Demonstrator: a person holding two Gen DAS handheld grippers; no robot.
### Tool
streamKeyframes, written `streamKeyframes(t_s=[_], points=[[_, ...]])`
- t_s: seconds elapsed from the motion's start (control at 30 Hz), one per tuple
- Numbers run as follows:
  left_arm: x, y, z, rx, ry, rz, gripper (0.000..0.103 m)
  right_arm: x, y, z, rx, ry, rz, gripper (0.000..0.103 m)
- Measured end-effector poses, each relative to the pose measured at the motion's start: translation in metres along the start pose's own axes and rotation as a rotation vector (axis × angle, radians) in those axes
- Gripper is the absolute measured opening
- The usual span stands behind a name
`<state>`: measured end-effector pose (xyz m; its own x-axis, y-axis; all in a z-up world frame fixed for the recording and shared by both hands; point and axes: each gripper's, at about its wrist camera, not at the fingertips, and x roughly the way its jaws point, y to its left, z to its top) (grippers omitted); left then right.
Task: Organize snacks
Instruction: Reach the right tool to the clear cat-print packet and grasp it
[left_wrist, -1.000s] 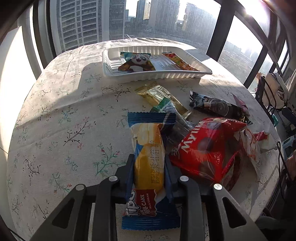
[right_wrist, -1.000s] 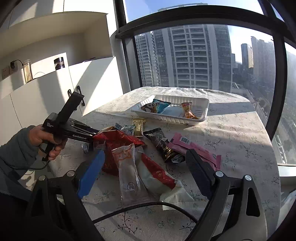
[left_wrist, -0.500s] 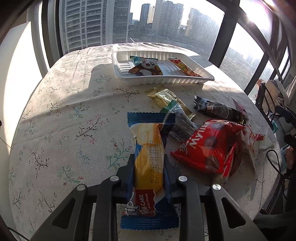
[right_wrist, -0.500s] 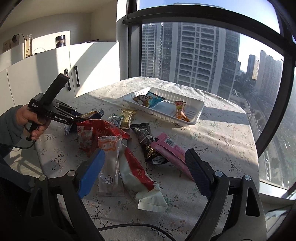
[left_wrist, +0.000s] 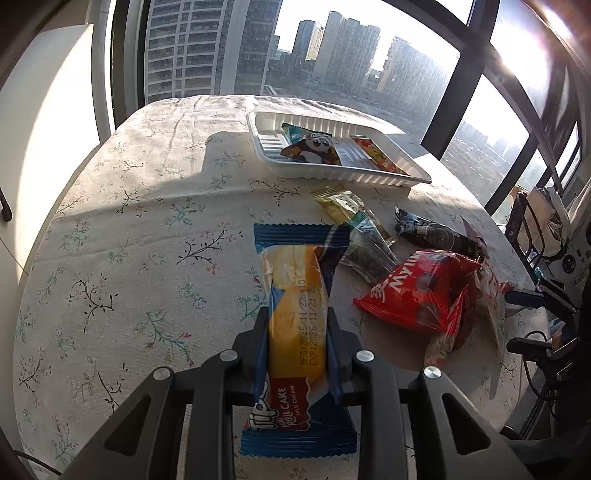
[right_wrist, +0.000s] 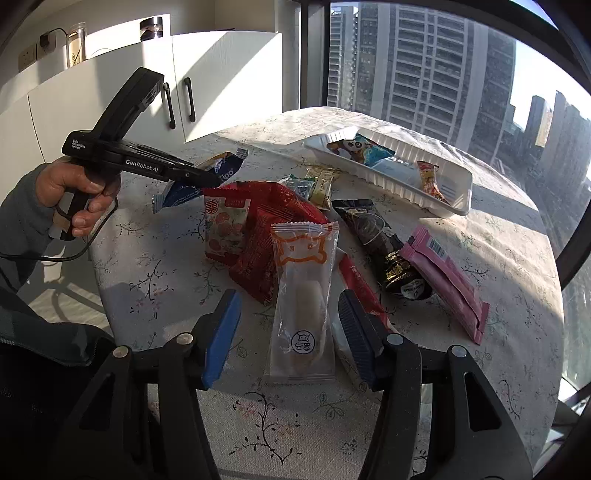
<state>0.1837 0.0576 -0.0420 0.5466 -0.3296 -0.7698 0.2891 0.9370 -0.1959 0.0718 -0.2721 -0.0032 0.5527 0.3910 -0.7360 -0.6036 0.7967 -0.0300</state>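
The left gripper (left_wrist: 297, 332) was clamped on a blue roll cake packet (left_wrist: 297, 295), held clear above the table's (left_wrist: 110, 229) bare left side. The right gripper (right_wrist: 290, 314) was closing around a clear white packet (right_wrist: 303, 295) near the table's near edge, pads not yet pressing it. The white tray (right_wrist: 454, 192) sat toward the far edge, partly filled, other snacks crowding the middle.
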Motion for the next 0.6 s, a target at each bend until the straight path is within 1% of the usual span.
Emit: streamKeyframes(t_s=[0.13,0.2,0.27,0.33,0.47,0.57,0.6], points=[[-0.001,0.002,0.0,-0.007,-0.008,-0.007,0.028,0.012,0.004,0.001,0.016,0.023,-0.011,0.052],[-0.001,0.002,0.0,-0.008,-0.012,-0.012,0.028,0.018,-0.002,0.003,0.035,0.035,-0.018,0.052],[-0.001,0.002,-0.001,-0.009,-0.013,-0.015,0.028,0.024,-0.004,0.005,0.049,0.054,-0.027,0.046],[-0.001,0.002,-0.002,-0.01,-0.013,-0.017,0.028,0.029,-0.007,0.006,0.054,0.069,-0.029,0.041],[0.0,0.003,-0.003,-0.011,-0.009,-0.019,0.028,0.034,-0.007,0.006,0.048,0.085,-0.042,0.039],[0.0,0.002,-0.003,-0.012,-0.01,-0.02,0.028,0.035,-0.006,0.008,0.038,0.091,-0.05,0.036],[0.0,0.002,-0.003,-0.011,-0.01,-0.021,0.028,0.036,-0.004,0.008,0.032,0.092,-0.05,0.03]])
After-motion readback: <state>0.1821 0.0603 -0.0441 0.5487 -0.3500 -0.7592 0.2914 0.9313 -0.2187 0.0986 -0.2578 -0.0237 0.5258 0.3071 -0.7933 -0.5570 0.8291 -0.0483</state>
